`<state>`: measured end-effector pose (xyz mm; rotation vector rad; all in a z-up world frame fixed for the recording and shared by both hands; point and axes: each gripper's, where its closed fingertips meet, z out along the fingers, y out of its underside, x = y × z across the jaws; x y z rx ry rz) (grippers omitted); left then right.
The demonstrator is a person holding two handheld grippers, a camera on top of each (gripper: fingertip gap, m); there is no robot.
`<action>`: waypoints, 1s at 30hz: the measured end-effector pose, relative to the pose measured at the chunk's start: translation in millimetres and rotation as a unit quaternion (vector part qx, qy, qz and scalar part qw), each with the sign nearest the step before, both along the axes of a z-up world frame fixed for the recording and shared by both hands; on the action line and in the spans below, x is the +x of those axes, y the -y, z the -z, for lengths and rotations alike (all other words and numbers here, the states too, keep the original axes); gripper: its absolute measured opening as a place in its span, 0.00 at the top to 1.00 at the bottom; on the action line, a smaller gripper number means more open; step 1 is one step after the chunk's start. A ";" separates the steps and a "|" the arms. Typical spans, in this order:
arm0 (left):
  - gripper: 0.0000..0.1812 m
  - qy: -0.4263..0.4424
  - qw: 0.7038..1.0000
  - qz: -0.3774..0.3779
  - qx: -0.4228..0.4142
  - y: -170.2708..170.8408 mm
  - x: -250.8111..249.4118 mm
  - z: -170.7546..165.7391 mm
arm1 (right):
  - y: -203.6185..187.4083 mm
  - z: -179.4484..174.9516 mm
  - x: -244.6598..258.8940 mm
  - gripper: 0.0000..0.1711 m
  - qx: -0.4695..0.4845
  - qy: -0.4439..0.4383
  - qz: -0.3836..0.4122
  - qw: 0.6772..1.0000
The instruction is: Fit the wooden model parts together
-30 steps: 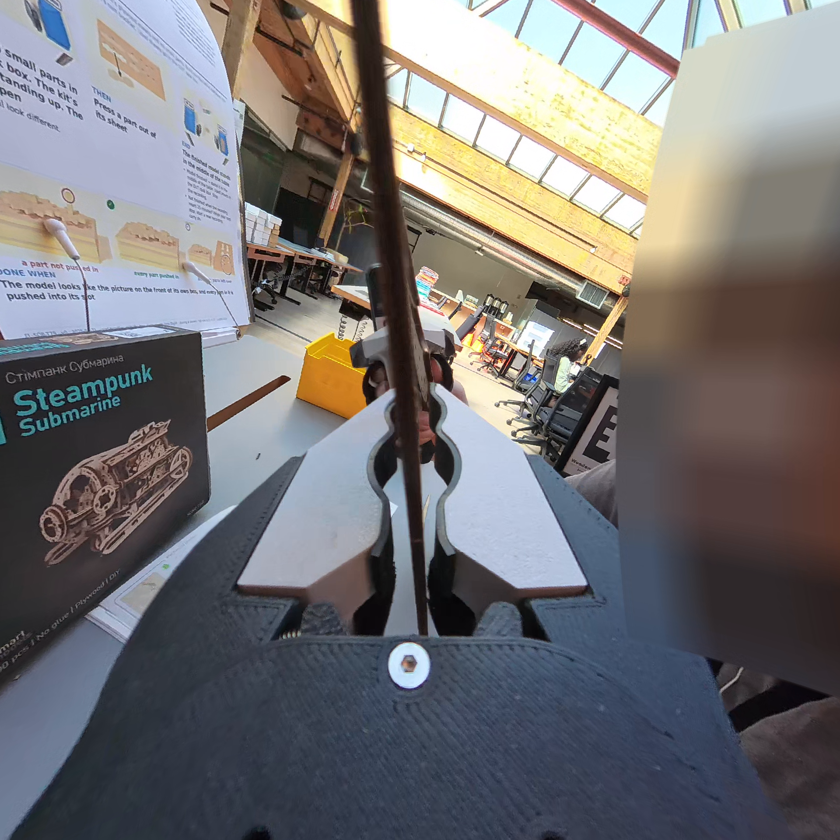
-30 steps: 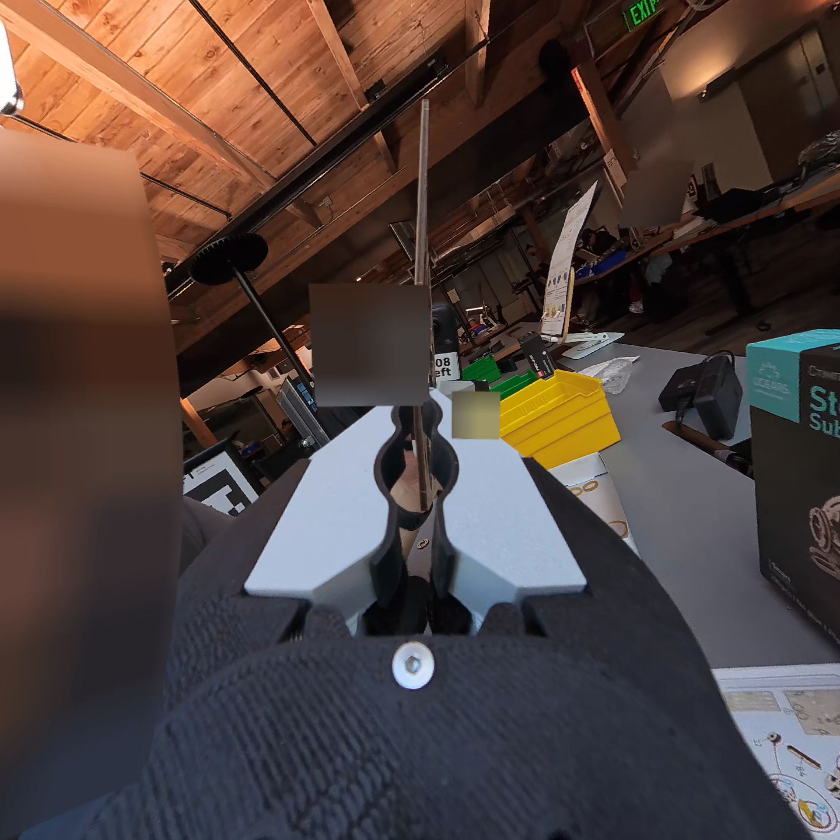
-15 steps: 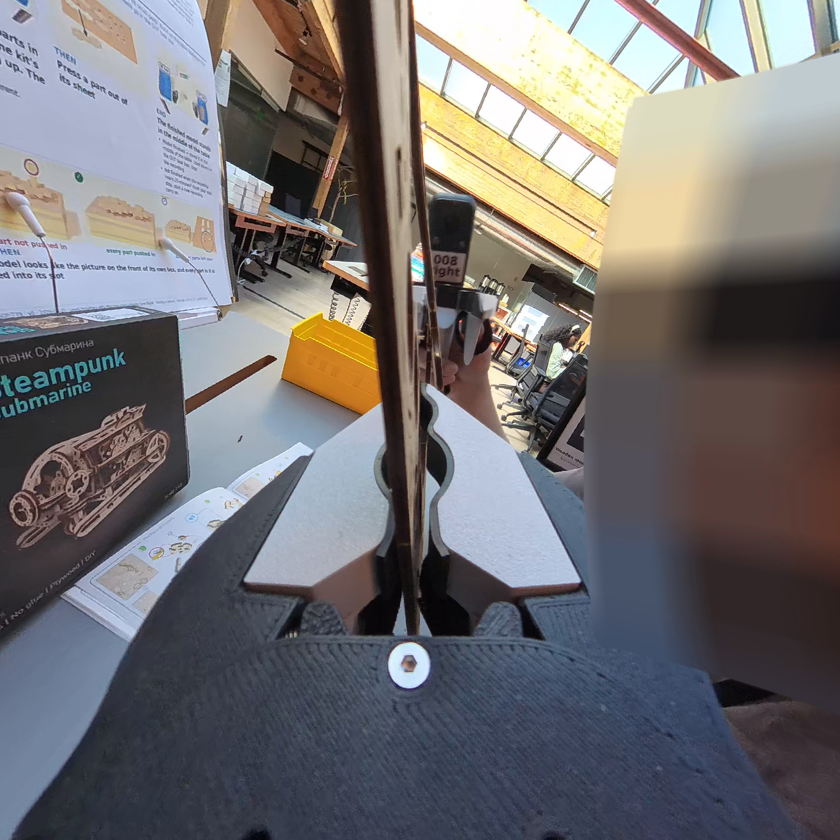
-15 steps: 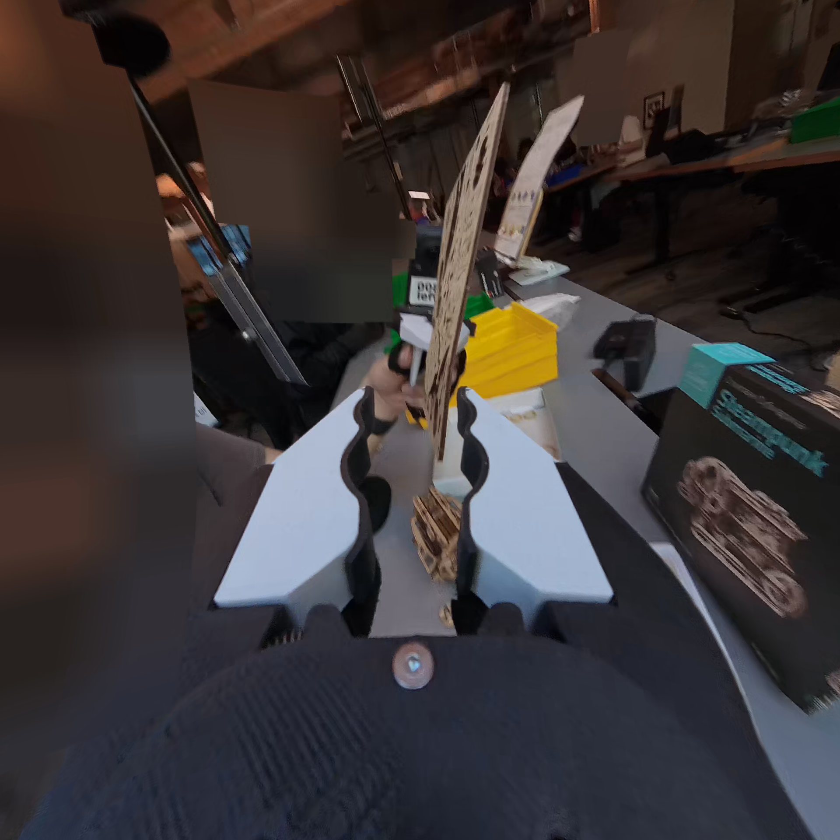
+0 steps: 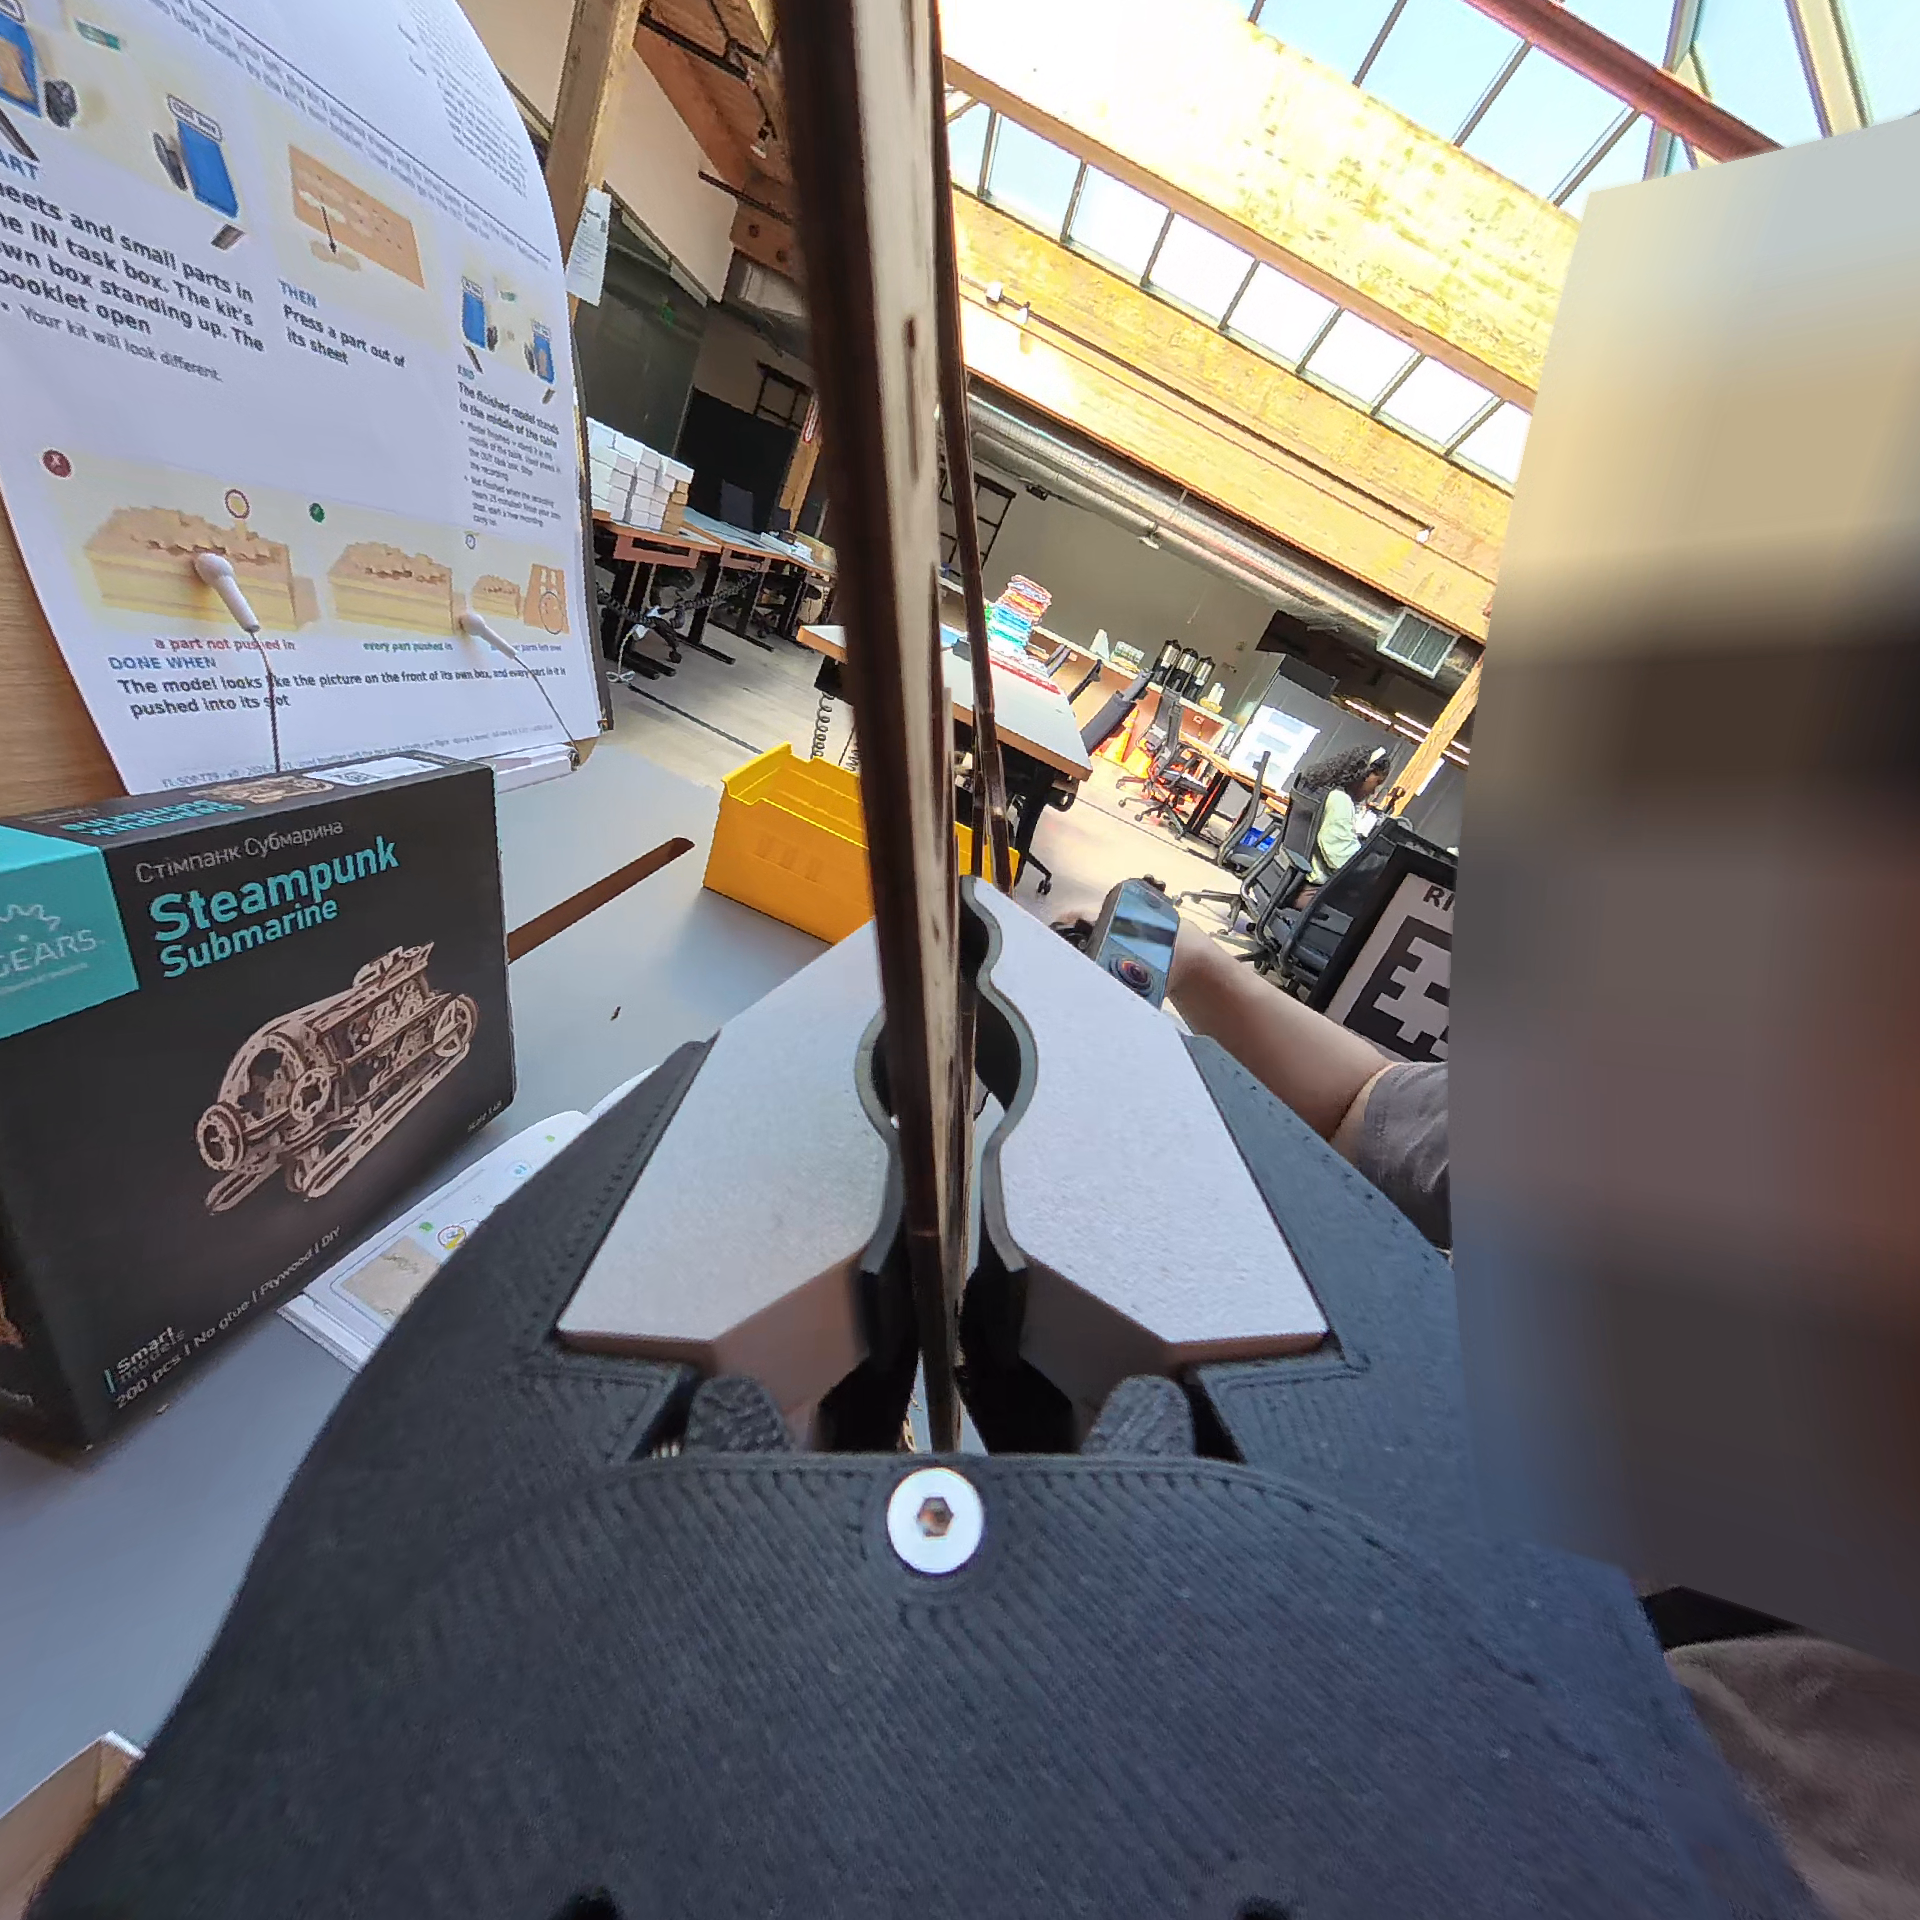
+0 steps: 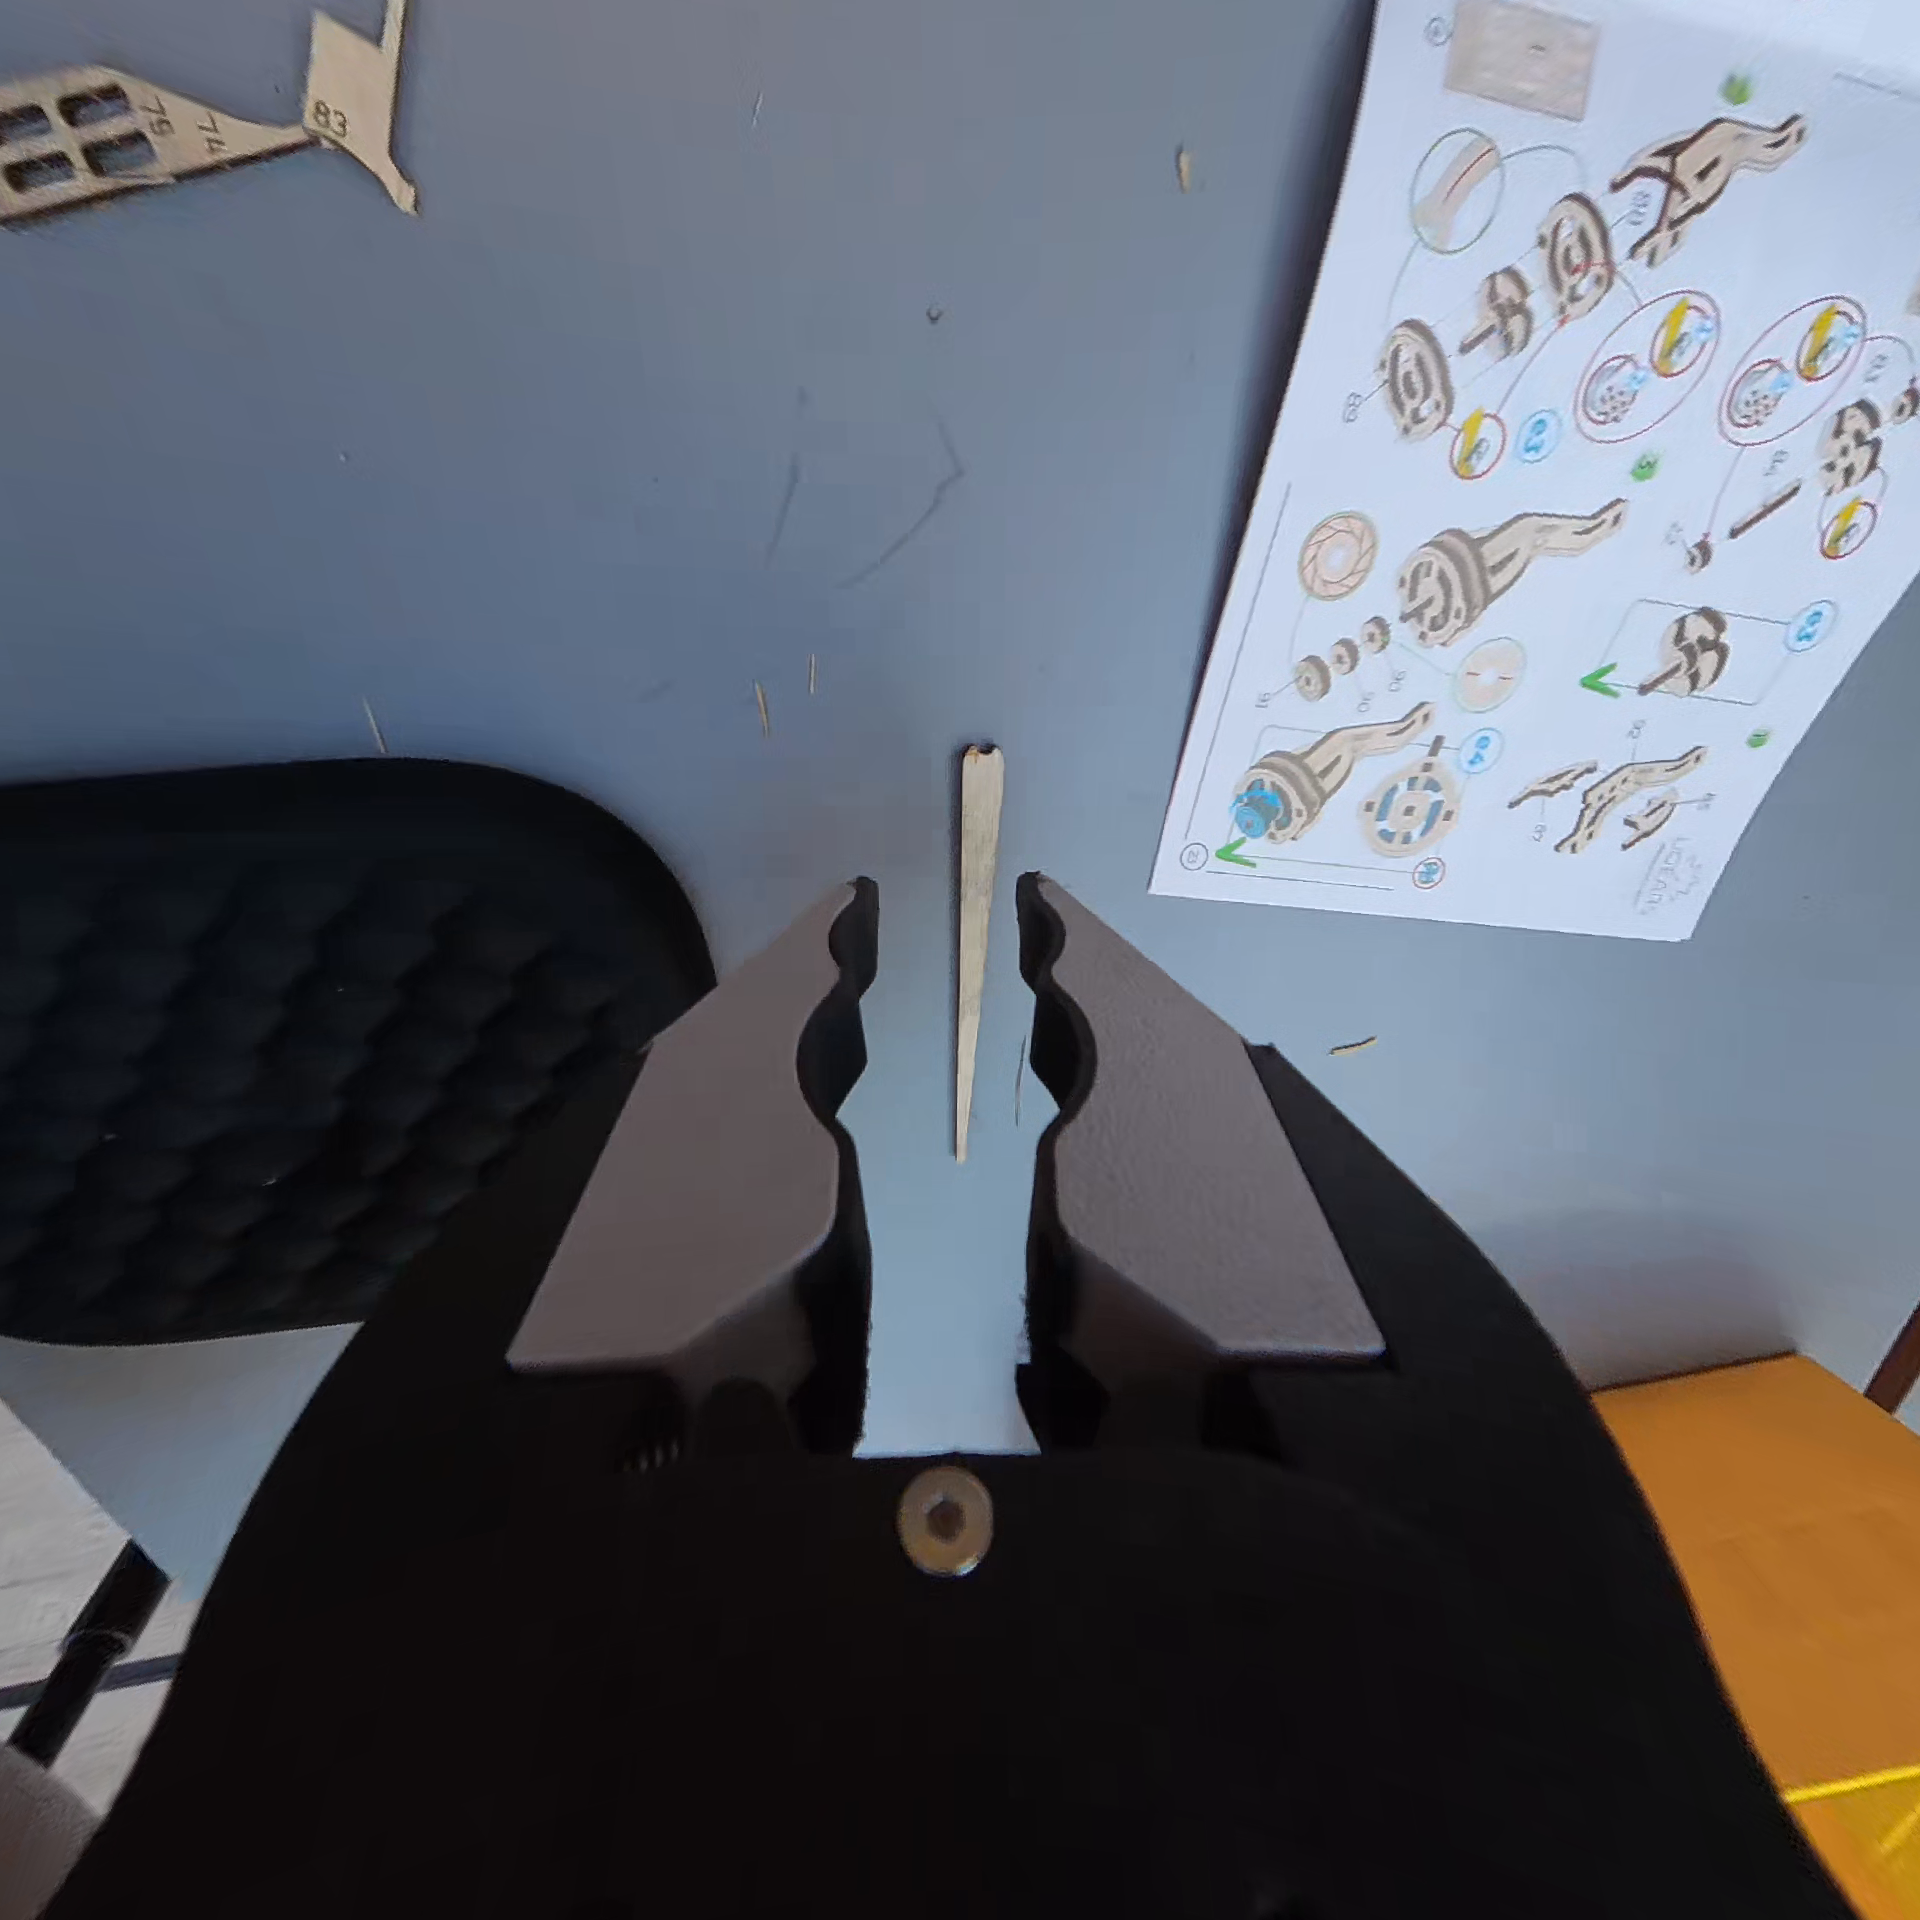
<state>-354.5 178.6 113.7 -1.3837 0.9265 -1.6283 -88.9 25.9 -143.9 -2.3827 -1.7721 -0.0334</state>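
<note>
Left gripper (image 5: 951, 1049) raised, pointing roughly level across the room, jaws clamped tight on a thin plywood sheet (image 5: 883, 582) held edge-on and upright. Right gripper (image 6: 948, 914) tipped down toward the tabletop, jaws apart, nothing gripped. Person's bare forearm (image 5: 1262, 1023) reaches in from the right, beyond the left gripper.

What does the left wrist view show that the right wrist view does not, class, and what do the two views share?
Only the left wrist view shows the left gripper shut on an upright wooden sheet, the kit box and a yellow bin. Only the right wrist view shows the right gripper open over a thin wooden sliver, plus a leftover sheet scrap. Both show the grey table and the instruction booklet.
</note>
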 end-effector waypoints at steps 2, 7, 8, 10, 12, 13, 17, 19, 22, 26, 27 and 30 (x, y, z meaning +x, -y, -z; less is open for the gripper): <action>1.00 -0.003 1.000 0.002 0.001 1.0 1.3 0.8 | -0.1 5.4 -5.5 0.79 -0.005 -0.011 -0.007 1.000; 1.00 -0.011 1.000 0.011 0.004 5.2 5.3 2.6 | 3.1 20.7 0.1 0.80 -0.041 0.031 -0.025 0.998; 1.00 -0.013 1.000 0.010 0.005 5.6 5.7 3.0 | 1.8 20.9 -2.5 0.79 -0.043 0.023 -0.024 0.999; 1.00 -0.015 1.000 0.012 0.005 6.1 6.5 3.7 | 2.8 21.5 -2.9 0.79 -0.057 0.023 -0.028 0.998; 1.00 -0.018 1.000 0.012 0.004 5.8 7.6 5.2 | 1.2 21.5 -2.4 0.81 -0.059 0.031 -0.037 0.997; 1.00 -0.020 1.000 0.012 0.003 5.3 8.5 6.6 | 0.7 21.6 -2.1 0.82 -0.060 0.036 -0.041 0.997; 1.00 -0.031 0.999 0.013 -0.003 2.7 13.1 13.8 | 1.8 21.6 -2.8 0.89 -0.061 0.041 -0.031 0.997; 1.00 -0.035 0.999 0.015 -0.008 1.0 15.9 18.0 | 3.7 21.9 -3.4 0.96 -0.054 0.035 -0.038 0.997; 1.00 -0.046 0.999 0.020 -0.018 -1.5 22.4 27.1 | 3.1 21.2 -4.1 0.96 -0.032 0.010 -0.042 0.999; 1.00 -0.067 0.997 0.026 -0.031 -3.5 32.8 41.3 | -4.0 10.3 -20.6 0.96 0.016 -0.090 -0.039 0.995; 1.00 -0.071 0.996 0.028 -0.035 -4.0 35.3 44.7 | -10.8 -3.6 -32.8 0.96 0.045 -0.147 -0.035 0.987; 1.00 -0.081 0.995 0.035 -0.053 -5.0 44.1 54.9 | -36.9 -82.8 -69.0 0.96 0.169 -0.374 -0.035 0.911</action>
